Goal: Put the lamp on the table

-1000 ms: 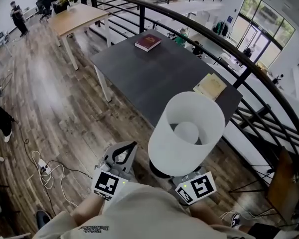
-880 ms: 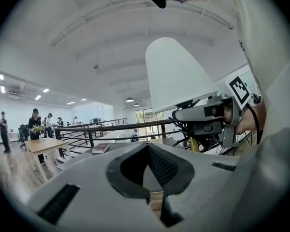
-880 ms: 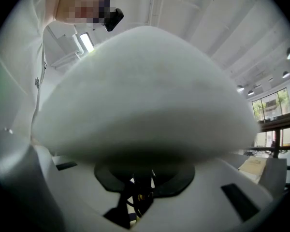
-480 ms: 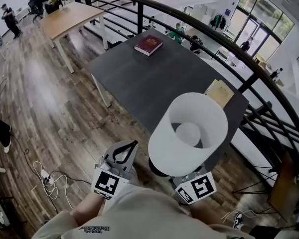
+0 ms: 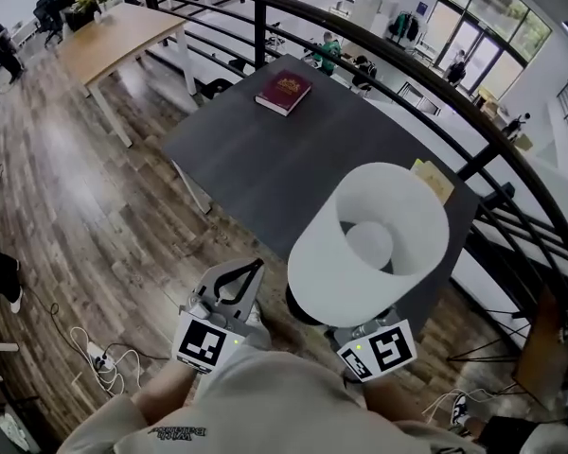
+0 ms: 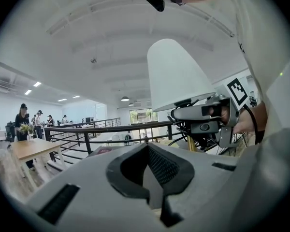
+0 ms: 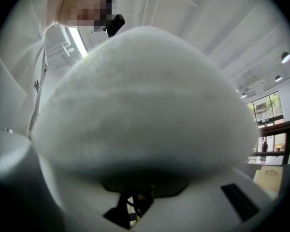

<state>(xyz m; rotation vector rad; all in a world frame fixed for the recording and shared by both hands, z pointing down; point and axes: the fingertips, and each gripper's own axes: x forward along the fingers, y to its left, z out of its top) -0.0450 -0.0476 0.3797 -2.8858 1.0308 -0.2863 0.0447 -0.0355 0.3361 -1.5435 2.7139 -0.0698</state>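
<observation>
On my left, the left gripper (image 5: 250, 274) hangs empty over the plank floor (image 5: 95, 206). Its grey fingers are pressed together with nothing between them. Just beside it on the right is the lamp (image 5: 369, 244), up in the air and upright, long axis vertical. The right gripper (image 5: 353, 327) carries it, fingers clamped on the thin brass-coloured stem under the shade, so the right hand is the one that counts. The shade is a smooth, matt white drum, slightly tapered and open at the top. Below it shows a dark round base (image 5: 301, 308), which I judge to be the heavy end. The table (image 5: 293, 159) lies straight ahead of the fingers, a flat dark grey top on pale legs. The shade overlaps its near edge in the head view, but I cannot tell whether the base is over the top yet. A red hardback book (image 5: 284, 93) sits at the far side, a yellowish pad (image 5: 435, 180) at the right edge, and the bare stretch between looks the spot to aim for
</observation>
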